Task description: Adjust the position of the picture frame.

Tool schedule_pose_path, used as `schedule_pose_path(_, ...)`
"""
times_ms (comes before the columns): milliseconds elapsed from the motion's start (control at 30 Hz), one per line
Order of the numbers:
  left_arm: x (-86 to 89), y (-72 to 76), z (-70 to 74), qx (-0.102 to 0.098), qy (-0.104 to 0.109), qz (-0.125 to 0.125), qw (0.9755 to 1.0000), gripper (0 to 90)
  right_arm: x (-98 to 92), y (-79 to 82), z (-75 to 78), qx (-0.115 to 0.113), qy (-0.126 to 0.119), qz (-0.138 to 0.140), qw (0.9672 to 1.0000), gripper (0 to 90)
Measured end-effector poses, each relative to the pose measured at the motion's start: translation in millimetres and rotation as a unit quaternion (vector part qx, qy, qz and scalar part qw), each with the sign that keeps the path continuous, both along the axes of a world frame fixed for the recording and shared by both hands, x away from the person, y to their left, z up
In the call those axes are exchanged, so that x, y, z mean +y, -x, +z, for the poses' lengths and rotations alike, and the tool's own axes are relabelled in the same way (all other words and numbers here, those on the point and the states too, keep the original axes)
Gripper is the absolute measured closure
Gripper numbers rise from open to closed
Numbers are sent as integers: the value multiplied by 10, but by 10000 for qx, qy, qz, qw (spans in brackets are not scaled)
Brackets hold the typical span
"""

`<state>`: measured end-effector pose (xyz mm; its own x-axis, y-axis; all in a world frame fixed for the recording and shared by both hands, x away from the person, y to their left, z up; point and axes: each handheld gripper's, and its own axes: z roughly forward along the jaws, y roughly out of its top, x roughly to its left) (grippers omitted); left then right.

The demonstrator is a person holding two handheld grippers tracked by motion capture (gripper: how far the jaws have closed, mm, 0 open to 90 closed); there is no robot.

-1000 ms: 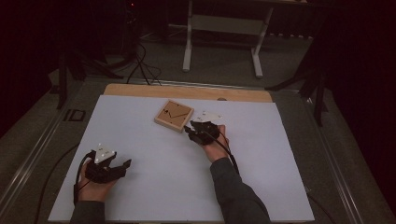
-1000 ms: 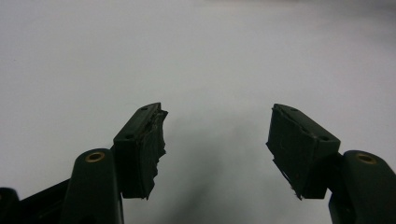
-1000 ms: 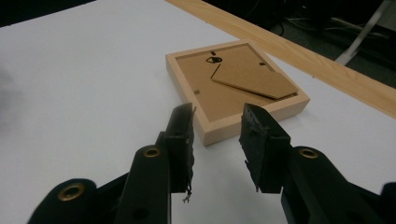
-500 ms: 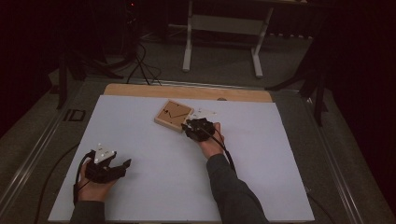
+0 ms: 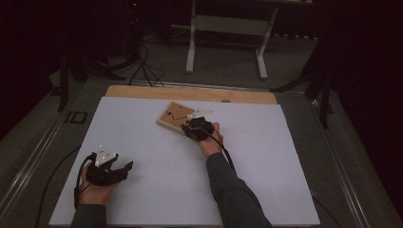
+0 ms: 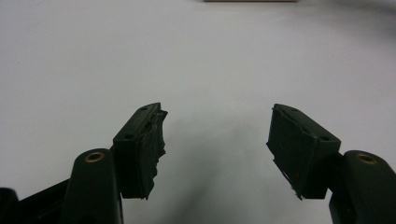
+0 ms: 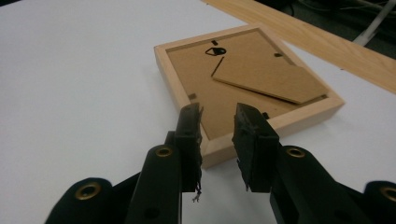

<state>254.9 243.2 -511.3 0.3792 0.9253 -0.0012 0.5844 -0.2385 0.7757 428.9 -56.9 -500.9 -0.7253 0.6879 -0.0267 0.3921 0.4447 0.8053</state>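
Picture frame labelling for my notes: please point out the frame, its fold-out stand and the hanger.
picture frame [image 7: 308, 114], right gripper view, near wooden edge.
fold-out stand [image 7: 271, 80], right gripper view, middle of the flap.
hanger [image 7: 215, 51], right gripper view, black loop.

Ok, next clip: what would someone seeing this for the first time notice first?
Probably the wooden picture frame lying back-side up near the far edge of the white table, its stand flap showing. The right gripper sits right at the frame's near edge, jaws slightly apart over the rim. The left gripper rests wide open over bare table at the near left.
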Motion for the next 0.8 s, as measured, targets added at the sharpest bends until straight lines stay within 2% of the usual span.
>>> schedule_pose_path(433, 8, 3, 8, -33, 22, 15, 10000, 354, 200, -106, -146, 204, 266, 86, 9994, 722)
schedule_pose_path(800, 5, 3, 5, -32, 9, 5, 10000, 354, 270, -82, -162, 123, 432, 45, 9990, 786)
